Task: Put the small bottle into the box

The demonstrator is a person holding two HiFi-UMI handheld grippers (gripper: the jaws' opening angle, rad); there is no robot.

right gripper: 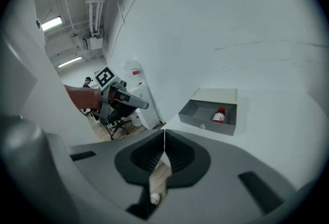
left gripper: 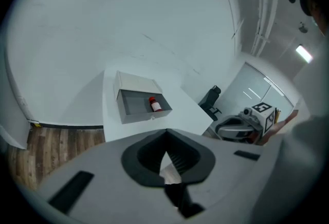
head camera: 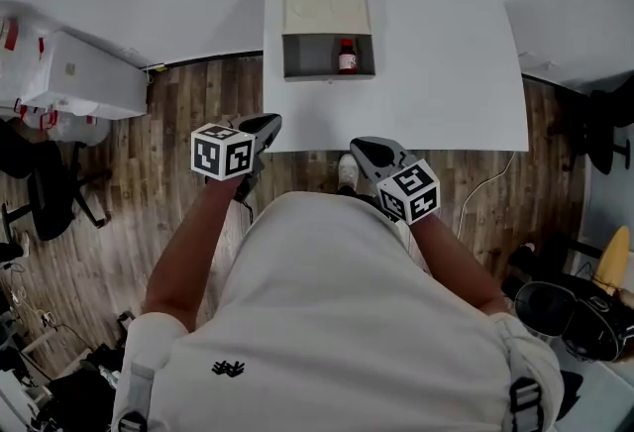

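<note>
The small bottle (head camera: 347,55), with a red cap and white label, stands inside the open grey box (head camera: 309,54) at the far side of the white table (head camera: 446,73). The left gripper view has the bottle (left gripper: 153,104) at the right end of the box (left gripper: 134,106). It shows in the right gripper view as well (right gripper: 219,114), in the box (right gripper: 203,117). My left gripper (head camera: 267,123) hangs off the table's near edge, shut and empty (left gripper: 166,133). My right gripper (head camera: 359,147) is held level with it, also shut with nothing in it (right gripper: 164,133). Both are far from the box.
A white cabinet (head camera: 74,73) stands at the left over the wooden floor (head camera: 188,113), with a black office chair (head camera: 50,192) beside it. Dark bags and gear (head camera: 575,316) lie at the lower right. A cable (head camera: 485,187) trails down from the table's front edge.
</note>
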